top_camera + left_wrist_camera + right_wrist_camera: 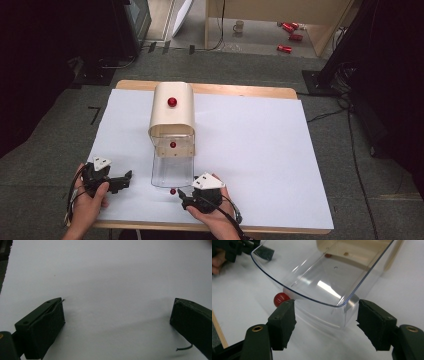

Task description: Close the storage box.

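A cream box point(171, 116) with a red knob point(171, 102) on top stands on the white sheet point(260, 150). Its clear curved door point(172, 170) is folded down flat toward me, and the door's red knob point(173, 191) touches the sheet at the front edge. My right gripper point(181, 196) is open just in front of that edge. In the right gripper view its jaws stand either side of the clear door point(319, 277), with the red knob point(280, 298) by one jaw. My left gripper point(127, 175) is open left of the door, over bare sheet point(112, 270).
A small red spot point(173, 145) shows inside the box mouth. The table's wooden front edge point(280, 231) runs just behind my hands. Red cans point(290, 30) and a mug point(239, 26) lie on the floor far behind the table.
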